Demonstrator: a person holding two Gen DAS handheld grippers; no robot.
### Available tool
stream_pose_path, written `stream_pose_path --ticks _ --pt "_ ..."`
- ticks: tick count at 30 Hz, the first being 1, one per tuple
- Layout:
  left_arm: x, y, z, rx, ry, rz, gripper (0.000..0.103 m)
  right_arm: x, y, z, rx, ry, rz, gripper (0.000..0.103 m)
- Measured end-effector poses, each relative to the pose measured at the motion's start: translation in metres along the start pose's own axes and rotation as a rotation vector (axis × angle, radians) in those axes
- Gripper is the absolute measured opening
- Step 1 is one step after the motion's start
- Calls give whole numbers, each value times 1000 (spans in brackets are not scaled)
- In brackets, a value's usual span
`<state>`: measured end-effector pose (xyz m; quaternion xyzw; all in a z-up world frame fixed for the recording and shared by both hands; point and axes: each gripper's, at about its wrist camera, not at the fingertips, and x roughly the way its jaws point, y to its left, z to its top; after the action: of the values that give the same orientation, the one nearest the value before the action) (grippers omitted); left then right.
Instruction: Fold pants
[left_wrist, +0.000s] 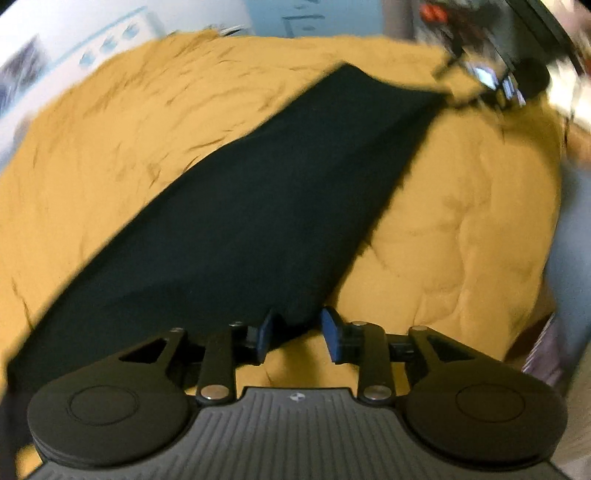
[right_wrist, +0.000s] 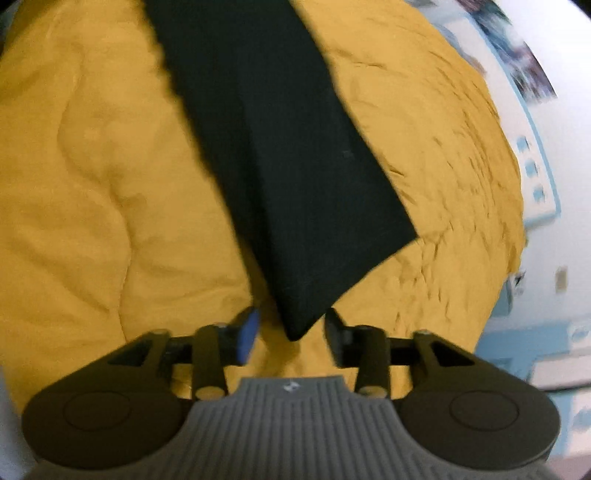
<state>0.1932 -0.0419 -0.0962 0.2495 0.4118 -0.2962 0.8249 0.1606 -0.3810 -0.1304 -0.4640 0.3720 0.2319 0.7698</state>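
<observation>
Dark pants (left_wrist: 258, 206) spread as one long flat strip across a rumpled mustard-yellow quilt (left_wrist: 461, 229), running diagonally in the left wrist view from lower left up to the far right

Near end of that strip lying just ahead of the left gripper (left_wrist: 297, 334), its corner reaching down between the two blue-padded fingers (left_wrist: 334, 338)

Left gripper spread partway, jaws apart, with the cloth corner in the gap; left pad appearing to touch the fabric edge, right pad standing clear of it with yellow quilt showing between, so nothing pinched

Far end of the strip tapering toward a dark, blurred clutter (left_wrist: 517, 81) beyond the quilt's edge, too smeared to identify

In the right wrist view, same pants (right_wrist: 295, 155) seen from the other end, coming down from the top of the frame and widening to a squared hem, one pointed corner dropping straight into the gap of the right gripper (right_wrist: 291, 334)

Right gripper likewise spread partway, both pads apart from the cloth tip, yellow quilt (right_wrist: 92, 184) visible on either side of it; no grip on the fabric

Pale wall with blue-framed items (right_wrist: 539, 184) at the right edge, blurred
</observation>
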Motion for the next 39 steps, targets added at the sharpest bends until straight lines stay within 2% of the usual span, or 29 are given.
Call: stream_pose_path --ticks 3,6,8,11,13,19,22,26,29,31,32,33,34,39 --pt "-19 26 -4 -149 -58 -48 47 -14 -23 0 165 -50 59 47" --pt "-35 56 -10 -266 -97 -38 47 -19 -43 5 331 -102 105 46" --pt "-44 78 -19 -329 -110 5 47 -15 -53 13 433 -127 132 42" --pt "-59 107 -38 -391 -104 119 47 -1 -59 30 532 -143 151 31" --pt "-69 126 -52 -418 -90 200 47 9 -60 46 583 -148 165 27" --pt "-85 192 -103 -493 10 459 47 37 -54 91 706 -165 198 25" --pt "-88 225 -131 -506 114 551 47 49 -50 109 776 -167 222 25" --pt "-74 256 -164 -423 265 704 53 69 -43 130 812 -136 258 25" --pt "-58 276 -179 -414 333 720 54 83 -38 143 807 -104 267 26" --pt "-52 281 -183 -397 321 713 53 89 -36 148 825 -93 267 26" --pt "-50 284 -182 -378 313 729 47 90 -35 151 834 -91 263 26" --pt "-48 286 -181 -369 310 739 15 91 -35 153 837 -92 256 26" --pt "-48 289 -179 -371 305 741 3 91 -35 156 838 -92 249 26" --pt "-69 312 -181 -390 187 785 2 93 -39 162 841 -77 207 26"
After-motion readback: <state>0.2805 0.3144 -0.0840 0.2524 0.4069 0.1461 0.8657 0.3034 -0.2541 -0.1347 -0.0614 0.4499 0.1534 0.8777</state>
